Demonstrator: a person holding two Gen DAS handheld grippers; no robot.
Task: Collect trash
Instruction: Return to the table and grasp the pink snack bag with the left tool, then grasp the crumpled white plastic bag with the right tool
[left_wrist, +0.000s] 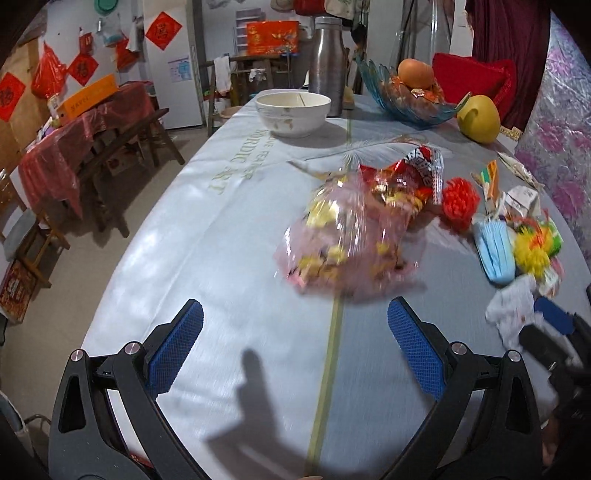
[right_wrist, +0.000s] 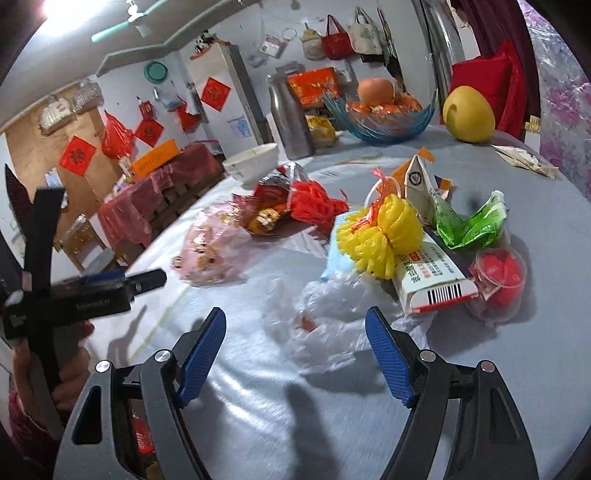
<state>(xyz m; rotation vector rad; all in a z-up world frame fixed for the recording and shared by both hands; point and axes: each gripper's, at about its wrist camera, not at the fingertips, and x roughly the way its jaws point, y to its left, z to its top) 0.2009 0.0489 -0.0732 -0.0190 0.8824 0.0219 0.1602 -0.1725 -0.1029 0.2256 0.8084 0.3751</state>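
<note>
A pink plastic bag of wrappers (left_wrist: 347, 240) lies on the grey tablecloth just ahead of my left gripper (left_wrist: 295, 325), which is open and empty. It also shows in the right wrist view (right_wrist: 210, 254). My right gripper (right_wrist: 295, 332) is open and empty, just short of a crumpled white plastic bag (right_wrist: 332, 310). Behind that lie a yellow net puff (right_wrist: 384, 236), a white carton (right_wrist: 432, 280), a green wrapper (right_wrist: 469, 225), a clear cup with red inside (right_wrist: 498, 280), a red net (right_wrist: 314, 203) and a blue face mask (left_wrist: 495, 251).
A white bowl (left_wrist: 293, 112), a steel flask (left_wrist: 327, 66), a blue glass fruit bowl (left_wrist: 406, 99) and a yellow pomelo (left_wrist: 478, 118) stand at the table's far end. A red-covered side table (left_wrist: 85, 147) stands left of the table. The left gripper's body (right_wrist: 92, 295) is at left.
</note>
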